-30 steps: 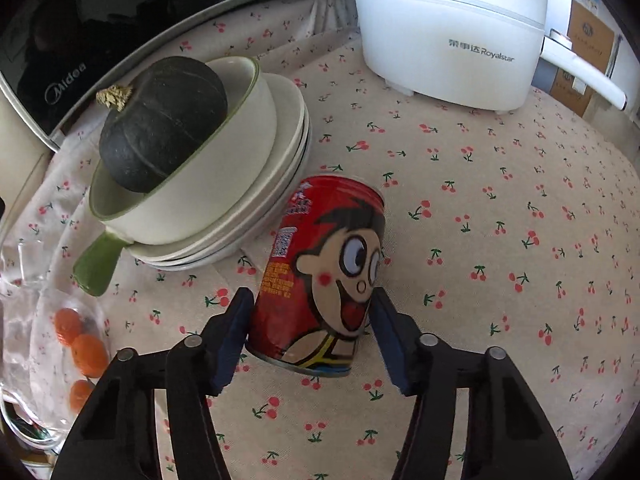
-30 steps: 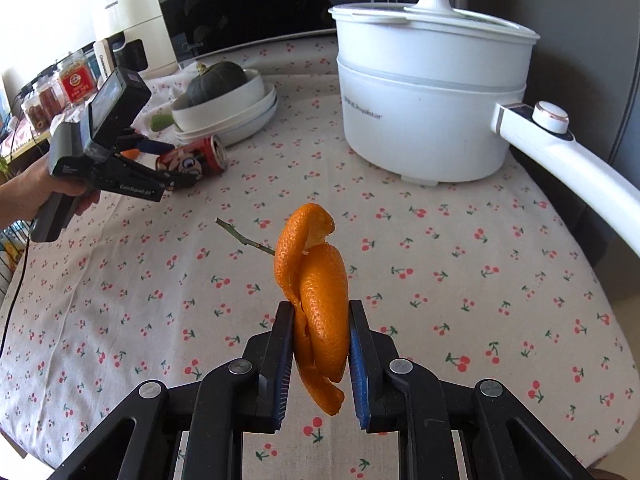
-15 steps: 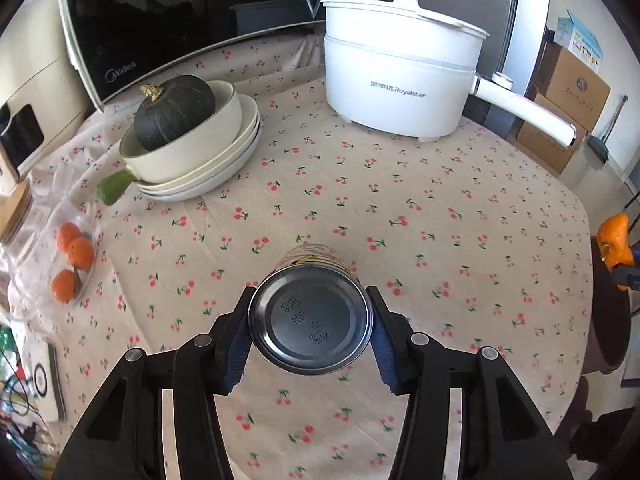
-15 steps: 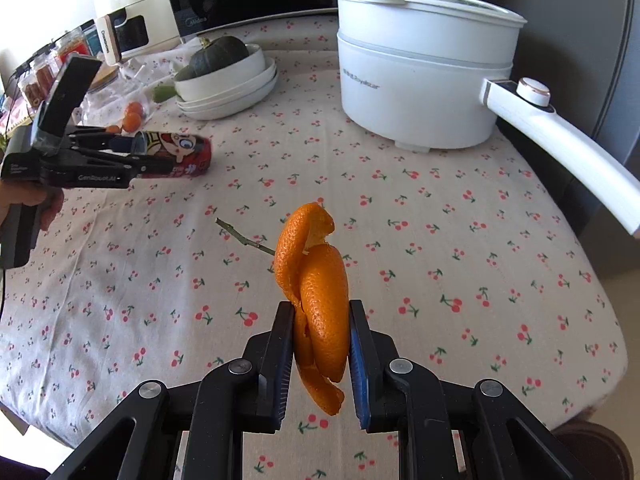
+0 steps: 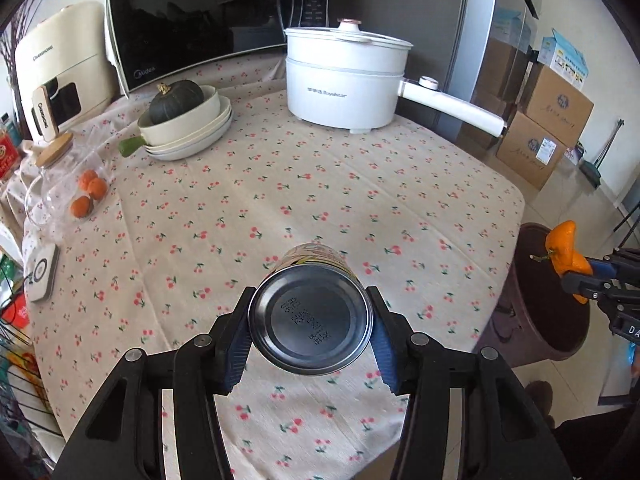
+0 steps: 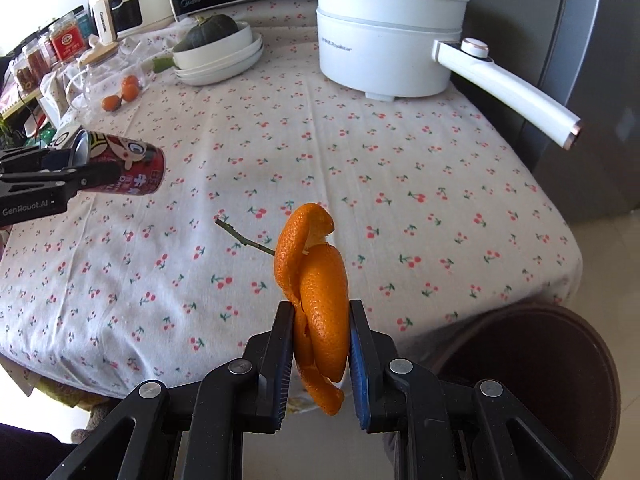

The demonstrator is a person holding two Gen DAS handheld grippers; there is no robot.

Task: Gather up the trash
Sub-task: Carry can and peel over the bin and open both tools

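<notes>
My left gripper (image 5: 311, 330) is shut on a red cartoon drink can (image 5: 310, 320), held in the air above the cherry-print tablecloth (image 5: 280, 184) with its silver bottom facing the camera. The right wrist view shows the same can (image 6: 132, 166) at the far left, lying sideways in the left gripper (image 6: 86, 164). My right gripper (image 6: 320, 344) is shut on a curl of orange peel (image 6: 316, 300) with a thin twig (image 6: 244, 238) sticking out behind it. In the left wrist view the peel (image 5: 566, 258) hangs over a dark brown bin (image 5: 548, 296) beside the table.
A white electric pot (image 5: 346, 80) with a long handle (image 5: 452, 108) stands at the back. Stacked bowls with a dark squash (image 5: 176, 102) sit back left, beside a microwave (image 5: 192, 20). Small oranges (image 5: 90, 192) lie in a clear bag at the left. Cardboard boxes (image 5: 548, 128) stand on the floor.
The left gripper lifted the can off the table by the bowls and drew it back toward the near edge, tilting its bottom to the camera. The right gripper carried the peel toward the bin.
</notes>
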